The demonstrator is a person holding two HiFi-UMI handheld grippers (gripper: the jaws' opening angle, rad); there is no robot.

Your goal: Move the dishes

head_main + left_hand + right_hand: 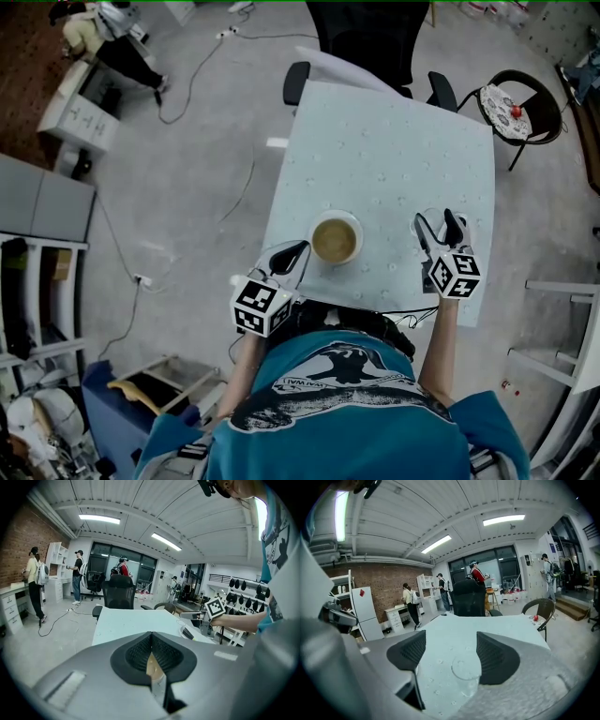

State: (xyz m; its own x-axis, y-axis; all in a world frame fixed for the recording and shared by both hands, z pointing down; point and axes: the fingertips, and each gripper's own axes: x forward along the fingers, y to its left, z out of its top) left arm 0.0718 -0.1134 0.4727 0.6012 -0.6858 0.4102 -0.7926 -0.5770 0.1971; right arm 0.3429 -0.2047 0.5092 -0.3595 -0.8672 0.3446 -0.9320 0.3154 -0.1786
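Two tools sit at the near edge of the pale tabletop (pixel 394 141). The left tool (pixel 293 250) has its jaws pressed together, just left of a white dish (pixel 335 239) holding brown contents. The right tool (pixel 439 224) has its jaws apart, with a clear glass (pixel 465 670) between them, ungripped.

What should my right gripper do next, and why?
Probably close the right gripper on the glass. Its jaws stand apart with the glass between them on the table, while the left gripper looks shut on the bowl rim, so both dishes could then be lifted.
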